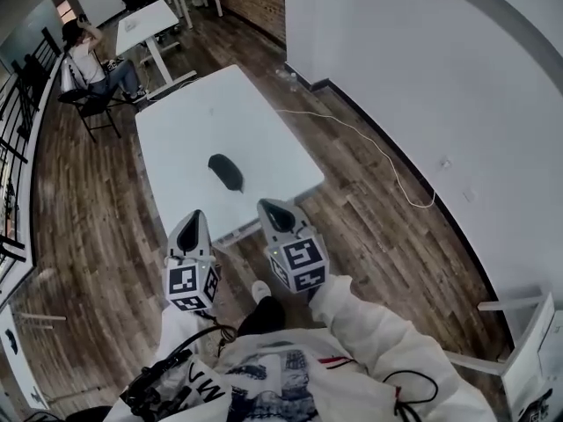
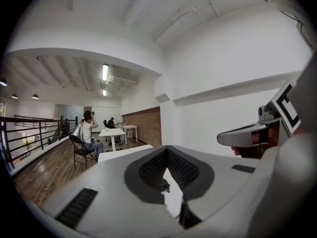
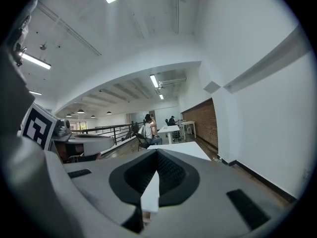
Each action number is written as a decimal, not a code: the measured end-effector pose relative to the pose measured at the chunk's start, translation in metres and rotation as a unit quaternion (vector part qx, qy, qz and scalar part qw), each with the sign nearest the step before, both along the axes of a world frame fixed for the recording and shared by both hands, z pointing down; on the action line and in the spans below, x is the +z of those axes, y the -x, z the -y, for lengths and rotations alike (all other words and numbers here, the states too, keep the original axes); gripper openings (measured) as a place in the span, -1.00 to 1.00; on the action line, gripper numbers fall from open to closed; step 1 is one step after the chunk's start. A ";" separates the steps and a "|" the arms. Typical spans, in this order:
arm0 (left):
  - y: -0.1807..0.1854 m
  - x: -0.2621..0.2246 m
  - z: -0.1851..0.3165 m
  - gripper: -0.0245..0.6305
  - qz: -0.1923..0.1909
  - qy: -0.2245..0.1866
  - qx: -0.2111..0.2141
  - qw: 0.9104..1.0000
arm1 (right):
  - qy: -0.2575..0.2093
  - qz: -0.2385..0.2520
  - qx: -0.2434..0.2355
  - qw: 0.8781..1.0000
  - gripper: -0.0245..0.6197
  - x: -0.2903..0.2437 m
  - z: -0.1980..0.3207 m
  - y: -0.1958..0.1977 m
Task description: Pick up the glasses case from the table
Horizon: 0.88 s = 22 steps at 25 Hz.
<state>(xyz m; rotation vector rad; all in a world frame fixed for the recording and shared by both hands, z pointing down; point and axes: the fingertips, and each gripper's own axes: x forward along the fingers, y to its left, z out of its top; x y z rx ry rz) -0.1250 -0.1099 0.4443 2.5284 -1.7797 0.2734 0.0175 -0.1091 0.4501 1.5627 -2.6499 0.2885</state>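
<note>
A dark oval glasses case [image 1: 226, 172] lies alone near the middle of the white table [image 1: 202, 112]. Both grippers are held close to my body, short of the table's near edge and well back from the case. My left gripper [image 1: 193, 218] points toward the table, its jaws together and nothing between them. To its right, my right gripper [image 1: 272, 207] is likewise shut and empty. In the left gripper view the jaws [image 2: 167, 158] cover the table, and the case is hidden. The right gripper view shows the closed jaws [image 3: 156, 158] with only the far table end [image 3: 185, 147] beyond.
Beyond the table a person sits on a chair [image 1: 88, 64] beside a second white table [image 1: 145, 23]. A black railing [image 1: 13, 139] runs along the left. A white cable [image 1: 374, 148] lies on the wood floor by the white wall. A white chair [image 1: 528, 350] stands at lower right.
</note>
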 end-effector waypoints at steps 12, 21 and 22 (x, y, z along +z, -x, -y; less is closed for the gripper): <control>0.071 0.017 0.113 -0.85 -0.021 0.030 -0.021 0.999 | 0.027 -0.022 -0.010 0.999 -0.92 0.008 0.119 0.065; 0.072 0.032 0.142 -0.85 -0.019 0.052 -0.043 0.998 | 0.114 -0.045 -0.029 0.992 -0.89 0.054 0.166 0.061; 0.075 0.034 0.143 -0.85 -0.018 0.055 -0.048 0.997 | 0.124 -0.050 -0.034 0.990 -0.89 0.062 0.170 0.063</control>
